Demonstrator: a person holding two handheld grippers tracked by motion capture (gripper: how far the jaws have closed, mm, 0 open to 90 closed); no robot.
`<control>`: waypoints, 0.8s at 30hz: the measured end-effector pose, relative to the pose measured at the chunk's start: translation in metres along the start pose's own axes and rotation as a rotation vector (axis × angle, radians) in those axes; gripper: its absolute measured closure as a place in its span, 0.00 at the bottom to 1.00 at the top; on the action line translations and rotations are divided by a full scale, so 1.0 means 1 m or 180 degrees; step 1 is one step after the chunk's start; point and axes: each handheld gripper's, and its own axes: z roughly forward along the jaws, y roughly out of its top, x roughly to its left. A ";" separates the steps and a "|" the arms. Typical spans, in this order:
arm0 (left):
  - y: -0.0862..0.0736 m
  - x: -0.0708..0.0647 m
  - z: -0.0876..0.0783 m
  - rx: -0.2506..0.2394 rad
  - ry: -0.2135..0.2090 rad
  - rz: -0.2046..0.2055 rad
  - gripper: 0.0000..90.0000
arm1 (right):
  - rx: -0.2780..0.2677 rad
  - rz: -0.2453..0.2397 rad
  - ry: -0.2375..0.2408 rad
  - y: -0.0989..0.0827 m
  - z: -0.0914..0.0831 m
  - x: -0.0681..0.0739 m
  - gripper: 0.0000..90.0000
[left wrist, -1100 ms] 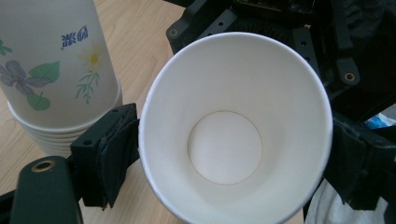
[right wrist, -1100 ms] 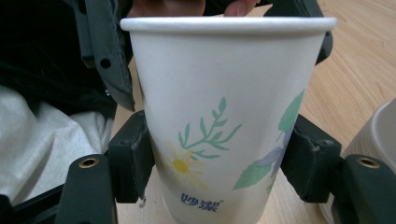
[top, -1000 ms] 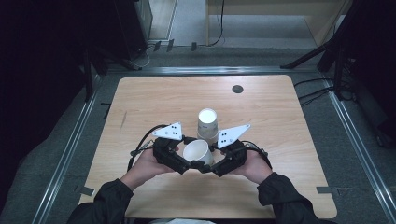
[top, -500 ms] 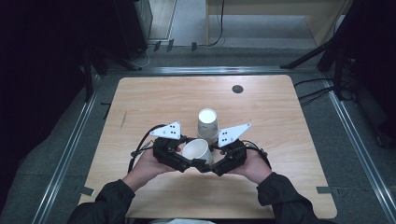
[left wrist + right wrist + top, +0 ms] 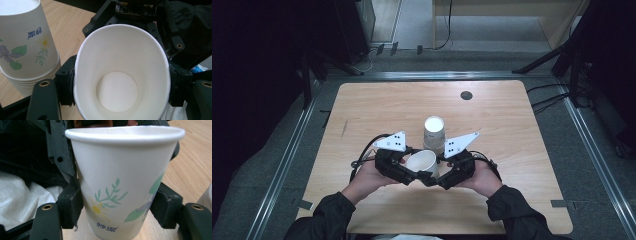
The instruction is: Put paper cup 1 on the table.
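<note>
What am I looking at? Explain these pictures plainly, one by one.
A person at a wooden table holds a hand-worked two-jaw gripper in each hand. The high view looks down from above; the other two pictures come from cameras riding on each gripper. An upside-down stack of paper cups stands on the table. One paper cup sits between both grippers. The left gripper, its jaws just closing, squeezes the cup oval. The right gripper has its pads against the cup's sides, its jaws just opening.

The paper cup [image 5: 120,75] is showing a smooth, matt white inside, the stacked cups [image 5: 27,42] are looking faintly glossy, and the worktop [image 5: 377,107] is showing pale, smooth wood grain.
</note>
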 end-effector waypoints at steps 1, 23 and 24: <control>0.000 0.000 0.000 0.0001 -0.0003 0.0005 0.31 | 0.0018 0.0016 -0.0010 0.000 0.000 0.000 0.33; -0.002 0.007 -0.025 -0.0064 0.0248 0.0020 0.32 | 0.0302 -0.0173 -0.0449 -0.009 0.009 0.004 0.22; -0.002 0.008 -0.026 -0.0061 0.0259 0.0007 0.32 | 0.0314 -0.0170 -0.0466 -0.009 0.009 0.003 0.22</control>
